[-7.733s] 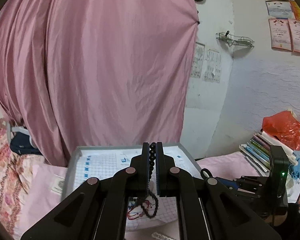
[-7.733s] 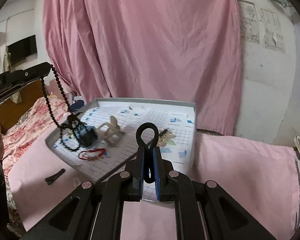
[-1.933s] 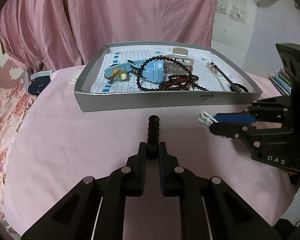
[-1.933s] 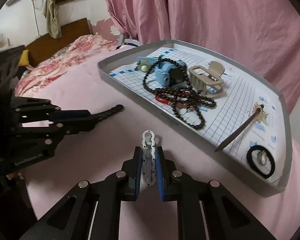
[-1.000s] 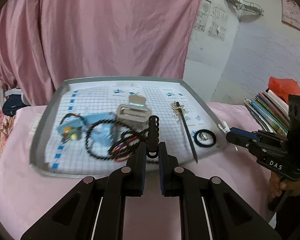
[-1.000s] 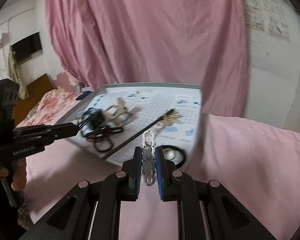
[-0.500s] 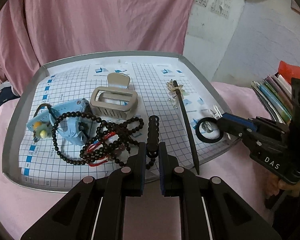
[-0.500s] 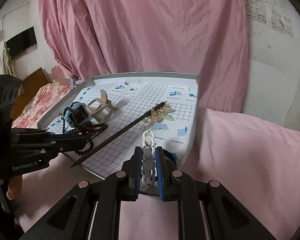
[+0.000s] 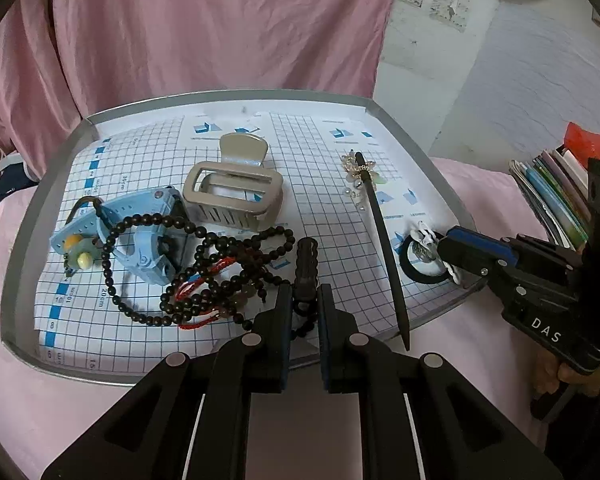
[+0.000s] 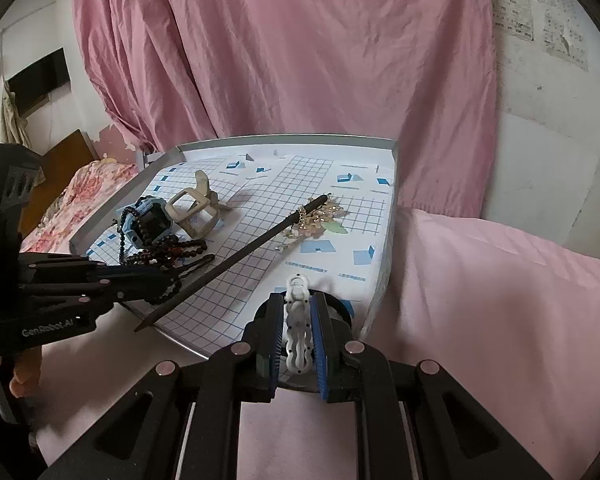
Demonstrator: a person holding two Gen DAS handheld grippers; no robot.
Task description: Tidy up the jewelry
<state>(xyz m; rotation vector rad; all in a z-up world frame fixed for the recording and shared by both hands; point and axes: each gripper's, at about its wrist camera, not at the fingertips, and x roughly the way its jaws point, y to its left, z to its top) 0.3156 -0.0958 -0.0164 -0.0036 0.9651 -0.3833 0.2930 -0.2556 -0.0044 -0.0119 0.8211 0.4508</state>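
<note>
Fingers of both grippers (image 9: 304,300) (image 10: 298,320), closed on black clip (image 9: 307,258) and white clip (image 10: 298,332), have been brought over tray (image 9: 228,94); release is due.

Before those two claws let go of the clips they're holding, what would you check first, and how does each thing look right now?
1. Left gripper grips the black hair clip: ok, shut on it.
2. Right gripper grips the white hair clip: ok, shut on it.
3. Black clip is over the tray: ok, above the bead bracelets.
4. White clip is over the tray: ok, just inside its near right corner, above the black hair tie.
5. Bare spot under each clip: not ok, each hangs over another piece.
6. Height above the tray floor: cannot tell.
</note>
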